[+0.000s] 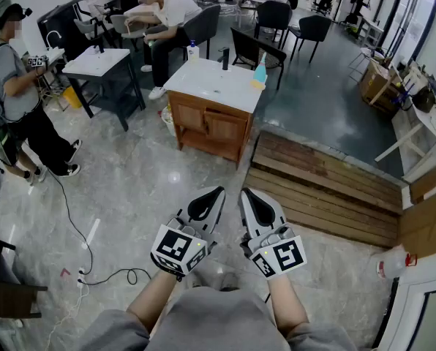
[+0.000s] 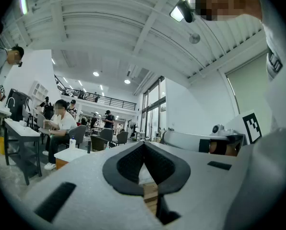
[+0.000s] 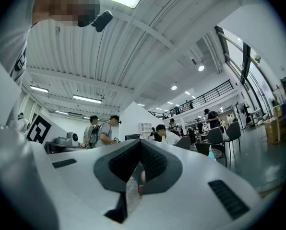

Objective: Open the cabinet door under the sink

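Note:
A wooden sink cabinet (image 1: 209, 126) with a white top stands on the grey floor in the middle of the head view, some way ahead of both grippers. Its two front doors (image 1: 223, 129) are closed. On its top are a black tap (image 1: 224, 58), a blue bottle (image 1: 260, 72) and a white bottle (image 1: 193, 48). My left gripper (image 1: 216, 194) and right gripper (image 1: 246, 194) hang side by side low in the view, both shut and empty, pointing toward the cabinet. In the left gripper view (image 2: 144, 144) the cabinet's white top (image 2: 71, 153) shows at the left. The right gripper view (image 3: 139, 143) shows only the room.
A low wooden platform (image 1: 322, 189) lies right of the cabinet. A cable and power strip (image 1: 94, 268) trail on the floor at the left. A person (image 1: 19, 97) stands at far left; another sits behind a dark table (image 1: 101, 64). Chairs (image 1: 258, 50) stand behind the cabinet.

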Demonstrator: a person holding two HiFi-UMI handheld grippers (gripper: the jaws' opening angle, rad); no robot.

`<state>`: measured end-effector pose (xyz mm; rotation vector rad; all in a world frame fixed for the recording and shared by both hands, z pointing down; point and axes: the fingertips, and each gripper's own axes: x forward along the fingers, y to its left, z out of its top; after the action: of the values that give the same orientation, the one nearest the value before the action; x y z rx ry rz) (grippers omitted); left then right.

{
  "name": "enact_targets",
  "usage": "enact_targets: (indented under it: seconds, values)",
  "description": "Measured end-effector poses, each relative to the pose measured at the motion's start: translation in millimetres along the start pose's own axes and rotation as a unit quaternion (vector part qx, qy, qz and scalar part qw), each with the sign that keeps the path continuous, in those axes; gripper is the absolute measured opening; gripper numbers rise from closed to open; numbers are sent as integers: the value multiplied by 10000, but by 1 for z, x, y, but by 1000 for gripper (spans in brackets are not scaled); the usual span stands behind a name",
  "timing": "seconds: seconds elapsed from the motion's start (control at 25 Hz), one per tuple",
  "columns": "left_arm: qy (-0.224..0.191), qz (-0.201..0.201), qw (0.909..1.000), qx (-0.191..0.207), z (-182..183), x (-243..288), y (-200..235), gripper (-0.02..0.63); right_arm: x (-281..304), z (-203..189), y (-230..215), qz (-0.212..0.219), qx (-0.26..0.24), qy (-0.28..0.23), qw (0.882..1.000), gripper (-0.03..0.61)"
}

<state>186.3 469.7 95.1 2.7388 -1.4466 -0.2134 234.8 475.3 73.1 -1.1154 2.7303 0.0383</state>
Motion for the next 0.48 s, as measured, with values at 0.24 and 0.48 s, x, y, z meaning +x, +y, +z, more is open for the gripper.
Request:
enact_targets:
  seconds: [0.24,0.48]
  values:
    - [-91,153,9998,60,0,-6,23,8,18,-11,12,45,-194,91,9998,9]
    - [-112,294,9991,299,1,-20,43,8,34,-21,25,21,-225,179,9996,9]
